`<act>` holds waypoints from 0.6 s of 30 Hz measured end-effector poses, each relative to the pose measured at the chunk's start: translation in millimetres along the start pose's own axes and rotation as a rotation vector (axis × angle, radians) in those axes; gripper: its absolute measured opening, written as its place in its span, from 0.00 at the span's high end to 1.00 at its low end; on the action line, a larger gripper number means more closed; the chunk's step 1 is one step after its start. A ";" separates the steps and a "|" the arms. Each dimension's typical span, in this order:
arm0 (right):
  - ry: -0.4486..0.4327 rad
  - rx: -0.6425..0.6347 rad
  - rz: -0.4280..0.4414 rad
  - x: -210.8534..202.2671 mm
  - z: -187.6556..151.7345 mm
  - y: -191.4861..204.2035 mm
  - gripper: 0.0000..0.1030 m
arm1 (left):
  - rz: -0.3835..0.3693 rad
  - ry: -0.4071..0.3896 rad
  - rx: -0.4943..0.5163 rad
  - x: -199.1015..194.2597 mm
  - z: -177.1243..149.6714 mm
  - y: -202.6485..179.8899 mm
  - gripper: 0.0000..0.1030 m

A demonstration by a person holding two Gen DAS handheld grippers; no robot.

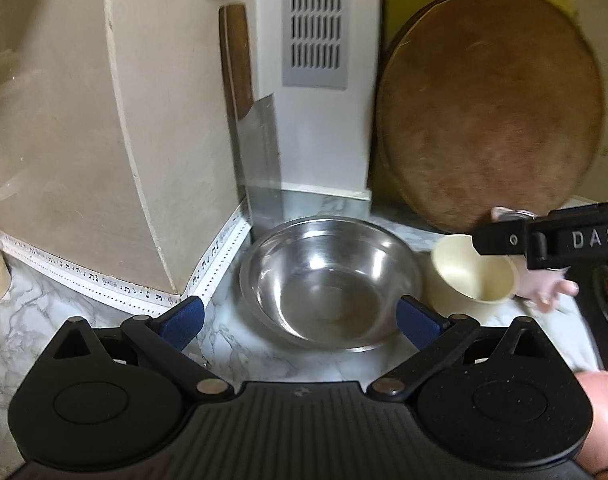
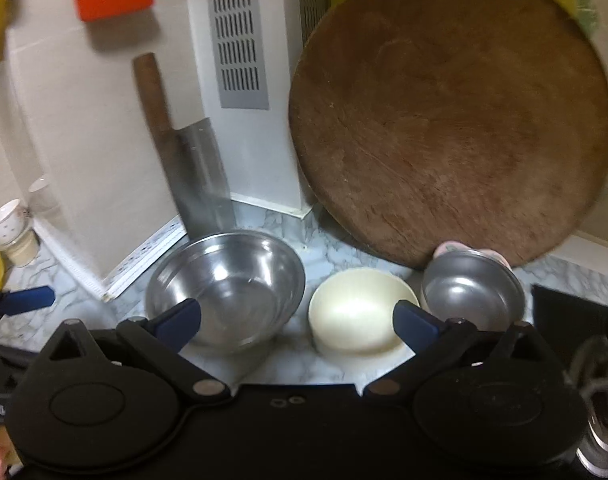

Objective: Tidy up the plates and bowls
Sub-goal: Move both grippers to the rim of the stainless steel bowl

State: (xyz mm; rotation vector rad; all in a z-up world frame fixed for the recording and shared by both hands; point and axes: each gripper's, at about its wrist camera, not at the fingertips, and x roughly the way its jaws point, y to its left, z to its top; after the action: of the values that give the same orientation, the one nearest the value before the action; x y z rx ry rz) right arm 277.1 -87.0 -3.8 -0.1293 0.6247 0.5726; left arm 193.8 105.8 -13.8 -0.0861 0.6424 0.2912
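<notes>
- Left wrist view: the left gripper (image 1: 300, 318), jaws wide apart and empty, hovers over the steel bowl (image 1: 331, 282) on the marble counter (image 1: 44, 320); a cream bowl (image 1: 474, 274) sits just right of it.
- Right wrist view: the right gripper (image 2: 298, 322), jaws apart and empty, faces the steel bowl (image 2: 226, 286), cream bowl (image 2: 358, 310) and small steel dish (image 2: 474, 290) below a leaning chopping board (image 2: 452, 116).

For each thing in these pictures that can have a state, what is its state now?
Large steel bowl: upright, empty.
Cream bowl: upright, empty.
Small steel bowl: upright, empty.
Round wooden board: leaning on wall.
Cleaver: standing on its blade end against wall.
Left gripper: open.
Right gripper: open.
</notes>
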 end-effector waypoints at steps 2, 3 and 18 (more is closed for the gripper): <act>0.014 -0.012 0.006 18.4 7.5 -2.4 0.00 | 0.019 0.011 -0.009 13.9 3.3 -0.3 0.00; 0.024 -0.018 0.012 26.4 10.1 -3.6 0.00 | 0.028 0.015 -0.010 18.9 4.5 -1.0 0.00; 0.188 -0.019 0.068 143.9 40.0 -6.6 0.12 | 0.084 0.129 -0.105 91.9 5.6 8.9 0.00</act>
State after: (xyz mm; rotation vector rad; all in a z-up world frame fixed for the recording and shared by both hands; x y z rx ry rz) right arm 396.7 -14.1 -56.1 -0.1820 0.8090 0.6368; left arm 264.3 137.4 -64.5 -0.1795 0.7594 0.4030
